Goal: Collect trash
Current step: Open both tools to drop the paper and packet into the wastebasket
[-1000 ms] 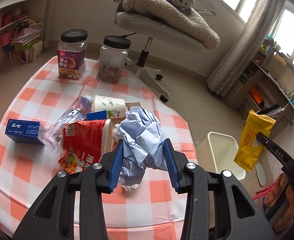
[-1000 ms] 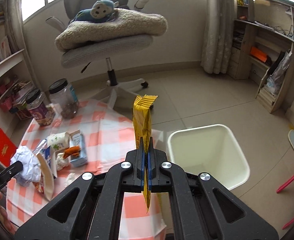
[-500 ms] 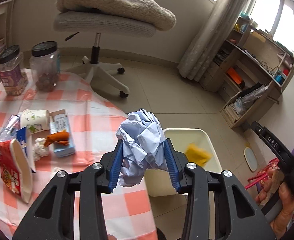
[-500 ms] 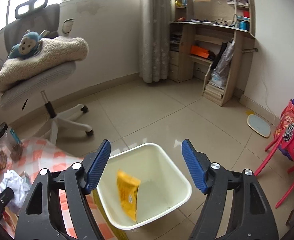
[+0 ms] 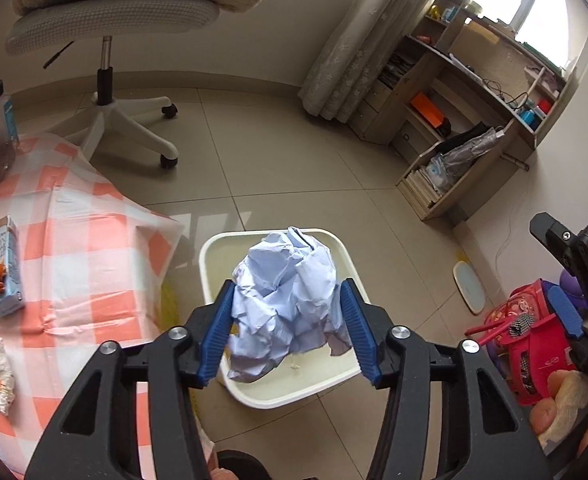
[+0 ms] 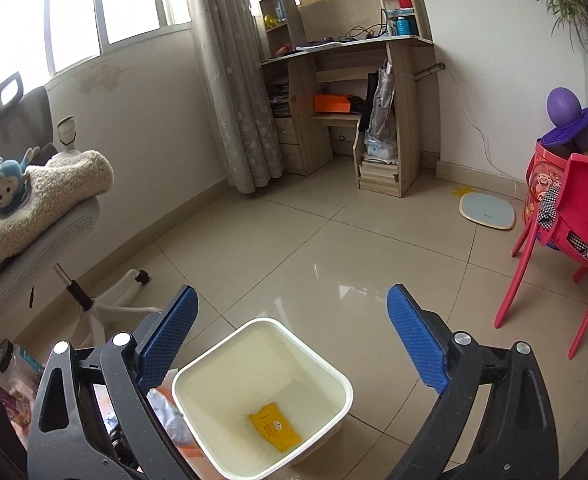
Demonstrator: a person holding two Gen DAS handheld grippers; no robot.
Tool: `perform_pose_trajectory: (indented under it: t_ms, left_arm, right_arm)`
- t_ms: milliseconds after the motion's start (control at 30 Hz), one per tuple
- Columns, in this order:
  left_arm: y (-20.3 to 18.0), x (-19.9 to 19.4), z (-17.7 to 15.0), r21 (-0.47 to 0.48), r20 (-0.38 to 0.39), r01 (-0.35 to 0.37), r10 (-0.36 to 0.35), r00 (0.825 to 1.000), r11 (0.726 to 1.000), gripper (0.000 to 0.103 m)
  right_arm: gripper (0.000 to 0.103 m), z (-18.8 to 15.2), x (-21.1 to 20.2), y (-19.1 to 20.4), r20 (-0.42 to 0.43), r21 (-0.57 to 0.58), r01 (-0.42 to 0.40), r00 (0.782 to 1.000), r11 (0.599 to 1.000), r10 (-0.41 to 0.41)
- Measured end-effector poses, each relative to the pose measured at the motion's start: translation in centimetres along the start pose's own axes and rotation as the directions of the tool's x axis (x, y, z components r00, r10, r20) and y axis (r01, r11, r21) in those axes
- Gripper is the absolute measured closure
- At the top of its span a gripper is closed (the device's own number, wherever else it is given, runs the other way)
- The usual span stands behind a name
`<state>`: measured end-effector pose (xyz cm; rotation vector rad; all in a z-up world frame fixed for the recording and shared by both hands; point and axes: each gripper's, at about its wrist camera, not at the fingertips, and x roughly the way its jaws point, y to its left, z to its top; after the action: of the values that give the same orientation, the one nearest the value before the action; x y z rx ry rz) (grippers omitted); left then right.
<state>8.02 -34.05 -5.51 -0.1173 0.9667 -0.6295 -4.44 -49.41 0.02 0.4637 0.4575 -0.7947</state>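
Office chair (image 5: 110, 20), grey seat carrying a folded cream blanket (image 6: 42, 196), stands on the tiled floor. Table with orange-and-white checked cloth (image 5: 74, 248) bears a small blue carton (image 5: 6, 268) and scraps. Cream waste bin (image 6: 337, 384) sits on the floor just beside the table; a yellow wrapper (image 6: 274, 426) lies flat on its bottom. Left gripper (image 5: 286, 320), blue pads clamped on a crumpled pale-blue paper ball (image 5: 290, 304), hangs over the bin. Right gripper (image 6: 290, 336), fingers spread wide and holding nothing, is above the bin.
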Motion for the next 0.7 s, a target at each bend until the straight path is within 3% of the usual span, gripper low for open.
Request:
perform_pose_trajectory:
  t_ms: [167, 367, 533, 700]
  left_arm:
    - [-0.5, -0.4, 0.2, 0.036, 0.019, -0.031, 0.03, 0.999, 0.999, 0.038]
    - [0.9, -2.4, -0.2, 0.113, 0.097, -0.175, 0.165, 0.982, 0.978, 0.03]
    - [3.6, -5.4, -1.3, 0.129, 0.202, -0.322, 0.293, 0.934, 0.938, 0.019]
    - [6.5, -8.2, -2.4, 0.087, 0.272, -0.428, 0.392, 0.879, 0.9, 0.016]
  right_arm:
    - [0.009, 0.0, -0.3, -0.4, 0.008, 0.006, 0.004, 1.0, 1.0, -0.004]
    - [0.007, -0.5, -0.8, 0.7, 0.016, -0.011, 0.008, 1.0, 1.0, -0.008]
    - [0.007, -1.8, -1.4, 3.3, 0.029, -0.085, 0.011, 1.0, 0.996, -0.009]
    - [0.007, -3.9, -1.9, 7.2, 0.014, -0.223, -0.017, 1.0, 0.975, 0.021]
